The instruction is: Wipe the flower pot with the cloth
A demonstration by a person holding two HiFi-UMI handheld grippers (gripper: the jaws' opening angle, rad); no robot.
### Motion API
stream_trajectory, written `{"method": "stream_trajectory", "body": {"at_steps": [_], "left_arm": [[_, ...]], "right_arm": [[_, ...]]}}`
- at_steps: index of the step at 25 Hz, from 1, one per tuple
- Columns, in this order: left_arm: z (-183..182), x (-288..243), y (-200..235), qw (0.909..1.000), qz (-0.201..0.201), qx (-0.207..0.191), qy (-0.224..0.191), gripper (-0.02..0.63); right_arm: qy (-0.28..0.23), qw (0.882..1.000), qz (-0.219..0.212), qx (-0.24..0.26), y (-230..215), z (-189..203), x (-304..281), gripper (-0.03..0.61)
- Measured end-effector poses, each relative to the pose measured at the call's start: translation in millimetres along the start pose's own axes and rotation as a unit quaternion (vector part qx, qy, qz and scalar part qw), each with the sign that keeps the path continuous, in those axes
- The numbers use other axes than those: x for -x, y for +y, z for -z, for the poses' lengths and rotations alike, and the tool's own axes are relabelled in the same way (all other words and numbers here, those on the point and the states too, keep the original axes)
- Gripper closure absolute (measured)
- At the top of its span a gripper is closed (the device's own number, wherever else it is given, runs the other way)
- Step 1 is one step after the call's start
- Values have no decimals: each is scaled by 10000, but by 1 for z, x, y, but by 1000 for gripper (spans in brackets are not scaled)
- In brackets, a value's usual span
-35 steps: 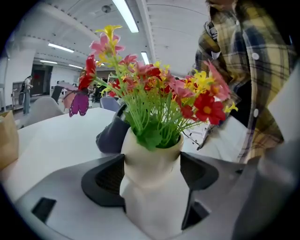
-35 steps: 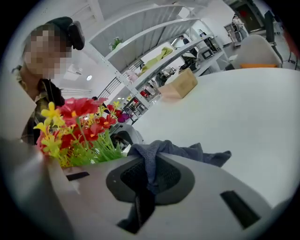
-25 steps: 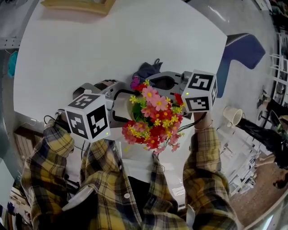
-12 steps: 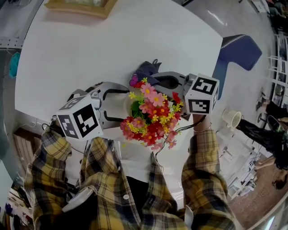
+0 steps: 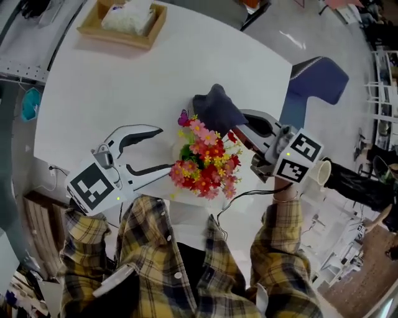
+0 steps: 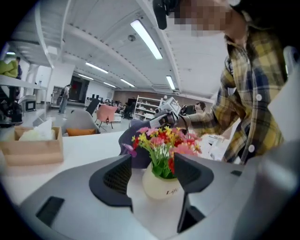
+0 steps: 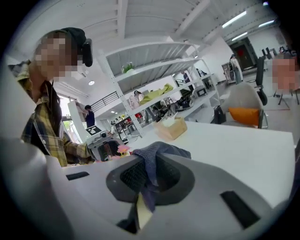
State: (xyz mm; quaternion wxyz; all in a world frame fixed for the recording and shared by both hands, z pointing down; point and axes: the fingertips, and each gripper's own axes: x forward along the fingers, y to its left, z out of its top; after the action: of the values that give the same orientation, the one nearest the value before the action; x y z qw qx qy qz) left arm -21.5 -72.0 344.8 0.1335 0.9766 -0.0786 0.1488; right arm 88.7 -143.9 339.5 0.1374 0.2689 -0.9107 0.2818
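The left gripper's (image 5: 163,149) fingers (image 6: 112,183), released but just now closing inward, are flanking without touching the cream flower pot (image 6: 161,185), lettered "Life" and carrying flowers (image 5: 205,158) on the white table (image 5: 93,93), while the right gripper's (image 5: 239,127) fingers (image 7: 136,178) are clenching the dark cloth (image 5: 214,109) beside the blooms; a wooden box (image 5: 118,38) is holding tissues (image 5: 127,17).

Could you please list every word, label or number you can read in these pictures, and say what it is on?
"Life": in dark script on the front of the cream flower pot, left gripper view.
No other text is readable; anything farther off is too small or blurred.
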Motion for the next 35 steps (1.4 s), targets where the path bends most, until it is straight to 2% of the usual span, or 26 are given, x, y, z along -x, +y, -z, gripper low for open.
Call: {"method": "stream_trajectory", "body": {"at_steps": [3,7,13,20,27,35], "left_arm": [[-29,15,-1,9982,-116,342,-477,351],[-62,27,-11,9952,-241,490,-812,410],[-103,35,-31,9875,-354,795,-1310,502],[-158,47,-48,9757,-823,758,-1885,575],[-177,60,-59,9677,-1359,547,-2052,604],[-167,57,-58,9702,-1406,613,-1877,604]], "right_arm": [[-508,9983,234,173,12,-31,16,566],[-1040,9926,465,414,35,-68,41,566],[-1700,9835,557,272,67,-98,64,566],[-2223,9721,698,267,108,-120,87,566],[-2507,9632,858,460,141,-137,103,566],[-2469,9644,799,509,153,-134,99,566]]}}
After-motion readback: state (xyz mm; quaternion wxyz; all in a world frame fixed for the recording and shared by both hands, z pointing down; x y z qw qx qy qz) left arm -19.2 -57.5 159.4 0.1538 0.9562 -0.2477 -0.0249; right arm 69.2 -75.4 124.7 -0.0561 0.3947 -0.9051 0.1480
